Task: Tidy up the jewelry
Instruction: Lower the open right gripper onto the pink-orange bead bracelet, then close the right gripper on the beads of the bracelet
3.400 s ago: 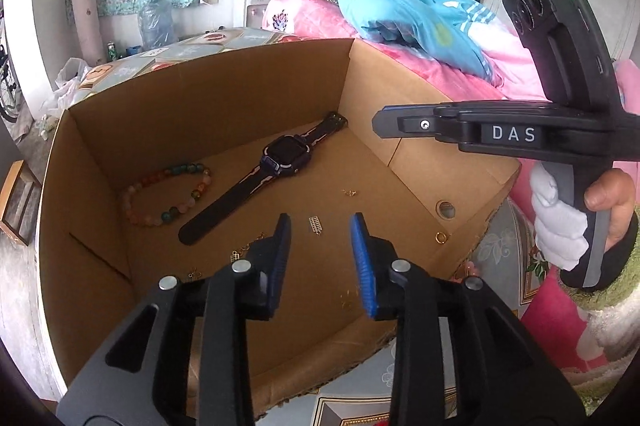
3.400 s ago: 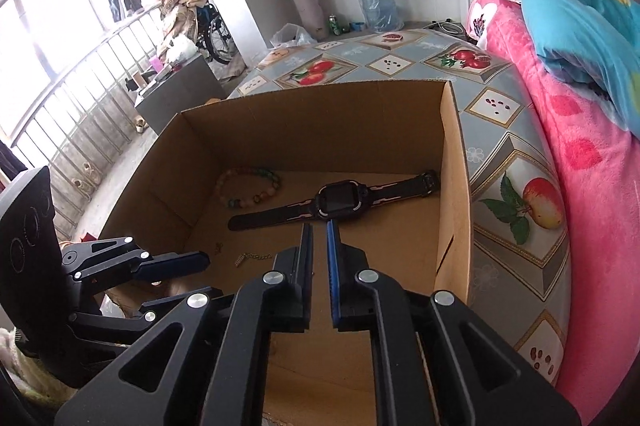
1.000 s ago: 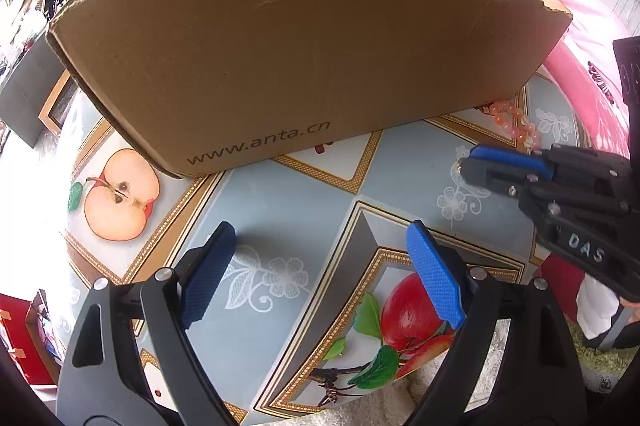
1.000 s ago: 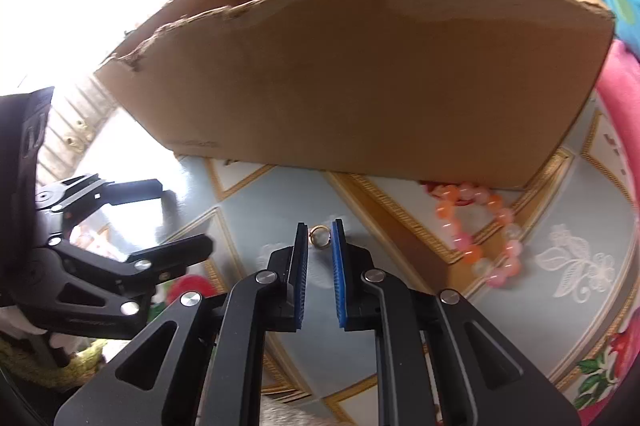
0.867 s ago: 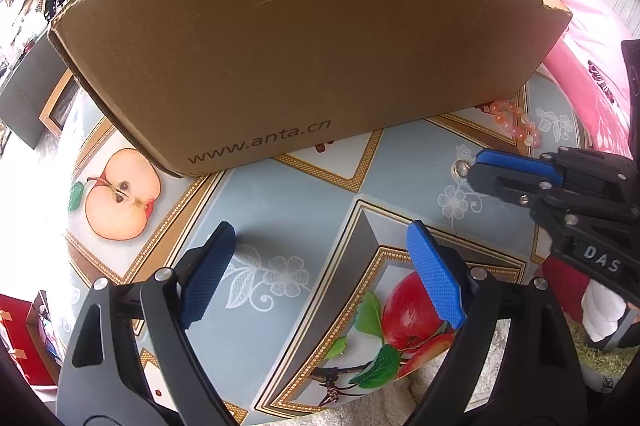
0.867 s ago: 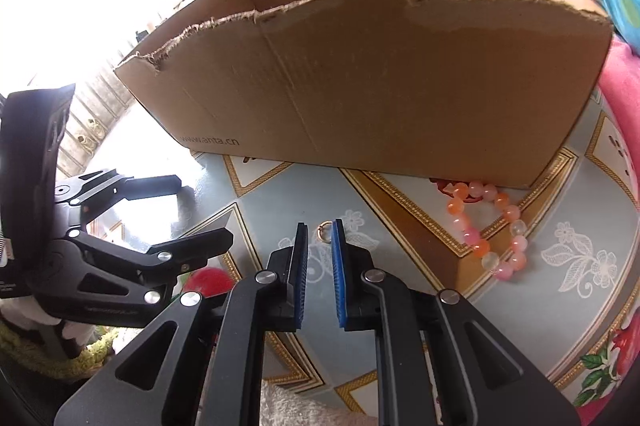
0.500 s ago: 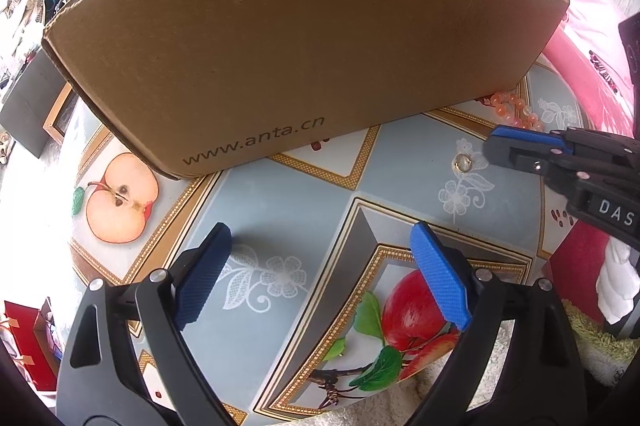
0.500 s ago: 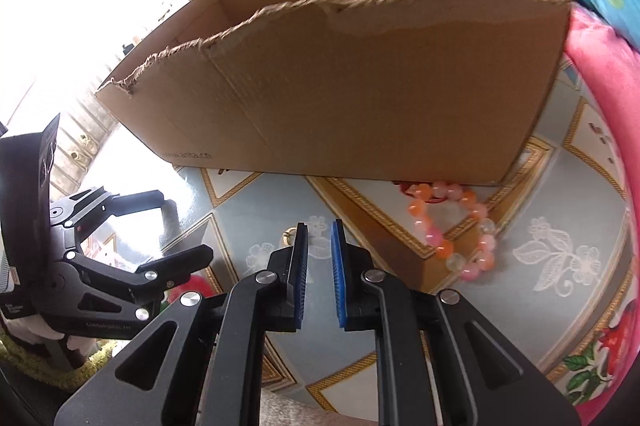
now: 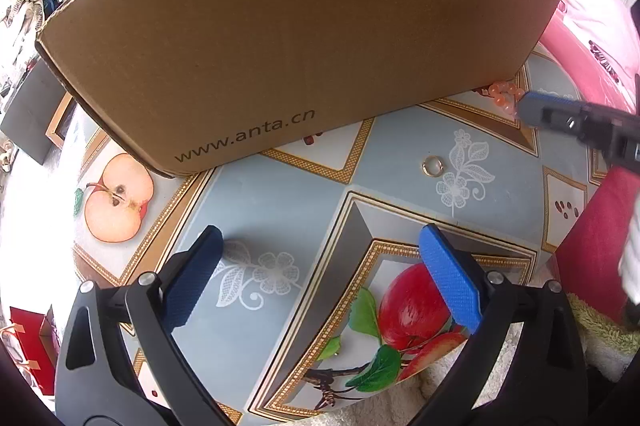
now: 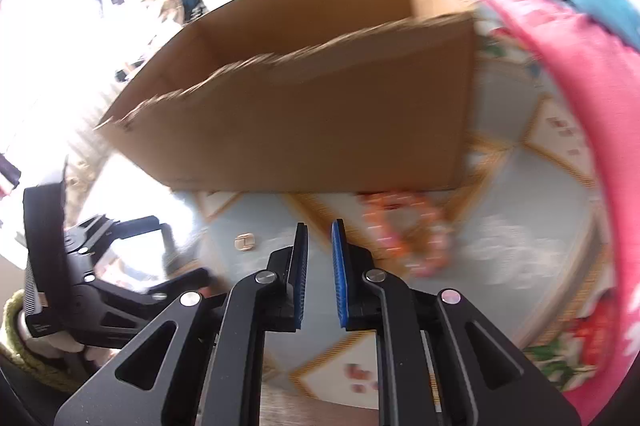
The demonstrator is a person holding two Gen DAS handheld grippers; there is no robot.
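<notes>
left gripper [image 9: 320, 274] jaws wide, just opened further, empty; right gripper [image 10: 320, 266] jaws narrow, empty; centre on gold ring [image 9: 432, 165], close gently

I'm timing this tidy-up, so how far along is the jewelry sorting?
Done: cannot tell; the cardboard box hides its contents. In hand: nothing. The left gripper, jaws just opened wider, and the nearly closed right gripper are both empty. Left: the gold ring and the pink bead bracelet lie on the tablecloth outside the box.
</notes>
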